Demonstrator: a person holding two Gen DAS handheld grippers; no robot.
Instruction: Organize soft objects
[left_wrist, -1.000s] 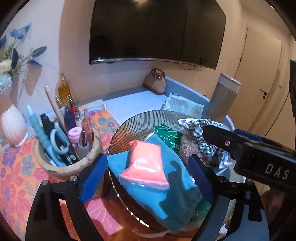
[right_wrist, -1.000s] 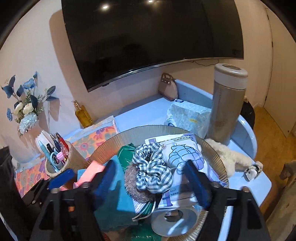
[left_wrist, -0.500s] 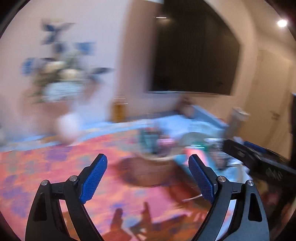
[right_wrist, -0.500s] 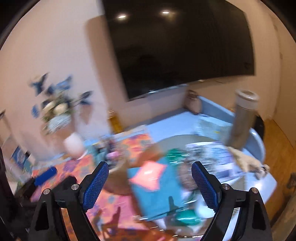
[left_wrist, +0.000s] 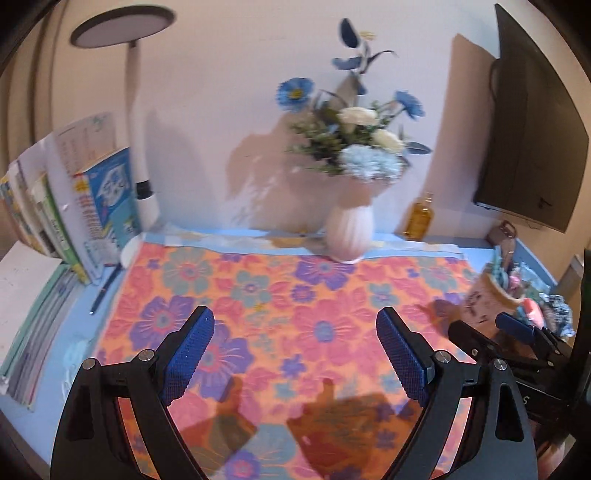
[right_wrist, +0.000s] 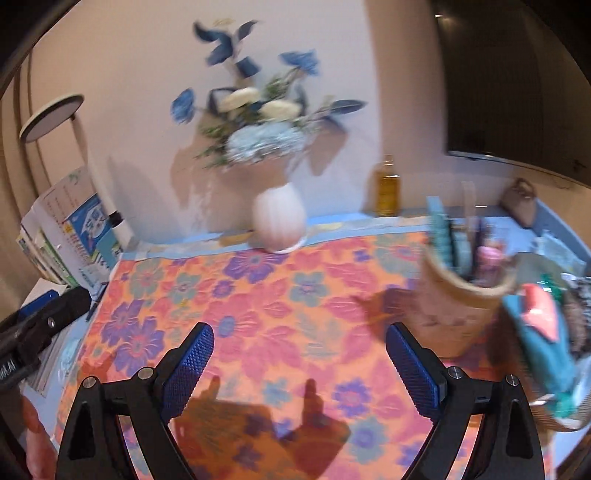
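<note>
Both tongs, left tongs (left_wrist: 295, 354) and right tongs (right_wrist: 301, 363), hang released and empty over the floral mat (right_wrist: 280, 295); the soft items (right_wrist: 543, 332) apparently sit heaped at the surface's right edge, stage undeterminable.

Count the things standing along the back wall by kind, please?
Lamp: 1
Vase of flowers: 1
Amber bottle: 1
Small brown bag: 1
Total: 4

Left hand-held gripper (left_wrist: 295, 354) jaws spread wide, right hand-held gripper (right_wrist: 301, 363) likewise
</note>
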